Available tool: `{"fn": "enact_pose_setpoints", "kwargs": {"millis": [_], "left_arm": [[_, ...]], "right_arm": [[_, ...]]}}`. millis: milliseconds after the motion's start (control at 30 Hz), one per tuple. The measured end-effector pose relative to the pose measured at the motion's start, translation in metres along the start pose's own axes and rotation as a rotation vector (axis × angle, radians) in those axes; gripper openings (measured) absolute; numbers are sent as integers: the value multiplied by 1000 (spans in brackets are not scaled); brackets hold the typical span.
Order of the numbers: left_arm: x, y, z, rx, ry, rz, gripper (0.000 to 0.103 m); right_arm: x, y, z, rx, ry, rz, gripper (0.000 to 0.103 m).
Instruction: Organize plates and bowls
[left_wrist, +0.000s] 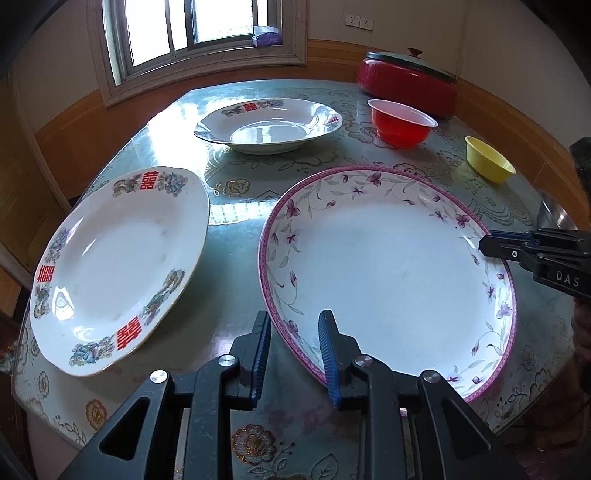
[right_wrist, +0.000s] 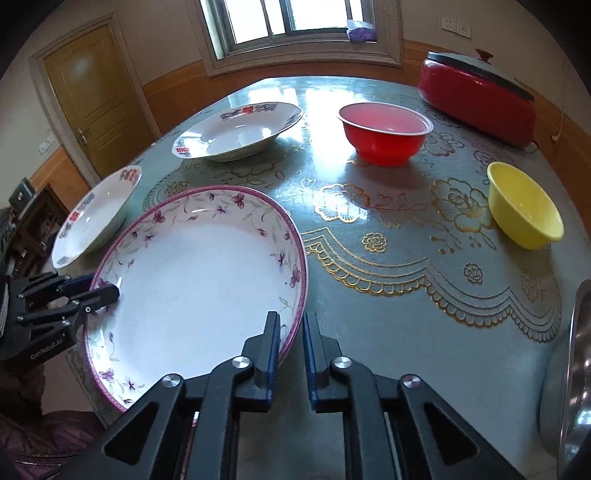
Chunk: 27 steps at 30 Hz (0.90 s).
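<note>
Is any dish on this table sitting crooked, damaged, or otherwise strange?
Yes. The large floral plate sits tilted, not flat; the left gripper and the right gripper each straddle its rim on opposite sides. The white plate with red characters also looks tilted, near the table's edge. No cracks or spills are visible.

Glossy glazed ceramic plate (right_wrist: 192, 280), shiny plastic yellow bowl (right_wrist: 524, 206), glass-smooth tabletop (right_wrist: 388, 258).

A big window (right_wrist: 295, 22) lets bright daylight in, and the light shines on the table (right_wrist: 388, 229). The table has a green cloth with gold flowers under glass. The walls (left_wrist: 406, 18) are pale on top, with orange wood below. A brown door (right_wrist: 92, 96) stands at the left. Two white sockets (right_wrist: 456, 26) sit on the wall.
</note>
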<state>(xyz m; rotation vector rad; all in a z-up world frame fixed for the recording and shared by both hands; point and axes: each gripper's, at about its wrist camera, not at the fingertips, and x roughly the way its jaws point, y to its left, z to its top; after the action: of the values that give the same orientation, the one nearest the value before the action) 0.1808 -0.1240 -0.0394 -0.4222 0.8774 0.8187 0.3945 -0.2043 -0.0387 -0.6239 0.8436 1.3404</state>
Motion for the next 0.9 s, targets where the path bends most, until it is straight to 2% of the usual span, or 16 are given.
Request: {"fn": "enact_pose_setpoints", "kwargs": {"millis": [67, 233, 333, 533, 600, 667, 733, 767, 800, 900], "left_arm": [[3, 1, 3, -14, -6, -1, 27], [8, -4, 12, -14, -7, 40, 28], [7, -3, 11, -22, -11, 34, 29], [-6, -4, 3, -16, -50, 25, 29], [-10, -4, 0, -27, -53, 14, 29], [-17, -3, -3, -37, -60, 7, 29], [-26, 2, -6, -57, -71, -6, 29], [-30, 5, -8, -70, -77, -13, 29], [-35, 9, -10, -84, -84, -13, 32], [-47, 27, -15, -147, -106, -31, 50]], "right_arm": [[4, 3, 5, -18, -12, -36, 11], [19, -5, 24, 4, -10, -26, 11], [23, -10, 29, 17, 1, -2, 11], [29, -8, 24, 18, 13, 41, 22], [29, -7, 25, 22, 18, 27, 22], [25, -4, 27, 12, 3, -39, 22], [18, -5, 30, 17, -20, -66, 28], [14, -7, 32, 29, -36, -70, 34], [10, -8, 34, 44, -56, -68, 36], [-1, -3, 41, 81, -104, -32, 39]]}}
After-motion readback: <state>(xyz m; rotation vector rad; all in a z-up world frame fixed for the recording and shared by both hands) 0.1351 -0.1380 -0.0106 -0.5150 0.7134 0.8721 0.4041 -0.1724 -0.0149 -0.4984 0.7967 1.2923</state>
